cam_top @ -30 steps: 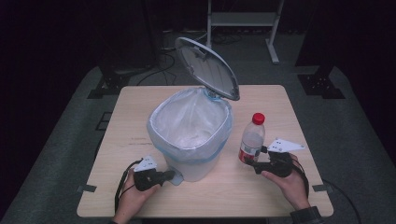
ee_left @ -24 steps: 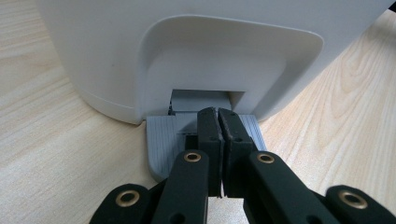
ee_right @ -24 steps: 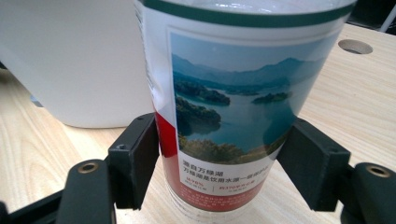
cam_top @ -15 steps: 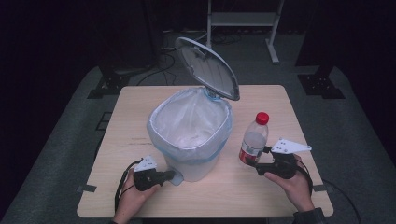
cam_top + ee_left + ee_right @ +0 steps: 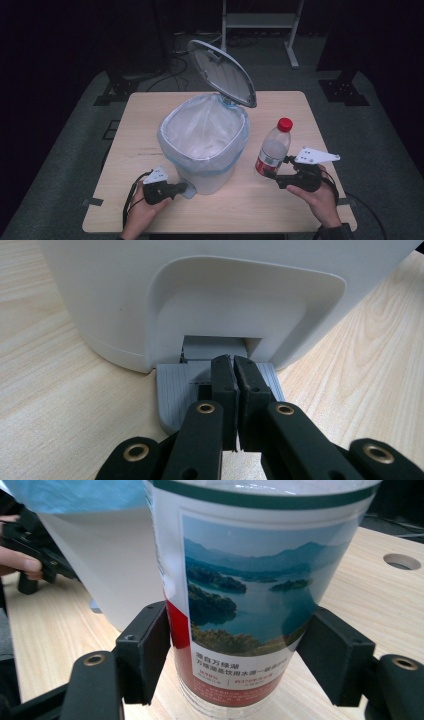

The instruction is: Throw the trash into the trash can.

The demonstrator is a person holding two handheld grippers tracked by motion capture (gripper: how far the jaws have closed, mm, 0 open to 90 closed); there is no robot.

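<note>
A white pedal bin [image 5: 205,150] is standing at the middle of the wooden table [image 5: 125,125], lined with a translucent bag with a blue edge [image 5: 202,132], its grey lid [image 5: 222,72] tilting up and open behind it; the left gripper [image 5: 170,190] is sitting with its jaws pressed together on the grey foot pedal [image 5: 172,390] at the bin's base, its fingertips [image 5: 223,371] resting on the pedal top; the right gripper [image 5: 275,172] is clasping a clear plastic water bottle [image 5: 272,150] just right of the bin, jaws on either side of its lake-scene label [image 5: 245,595]; the bottle is wearing a red cap [image 5: 284,124] and standing upright; the tabletop is pale wood, with a round hole [image 5: 401,561] near its edge; around it dark grey floor [image 5: 385,130] and a metal rack [image 5: 260,22] are fading into a dark room
</note>
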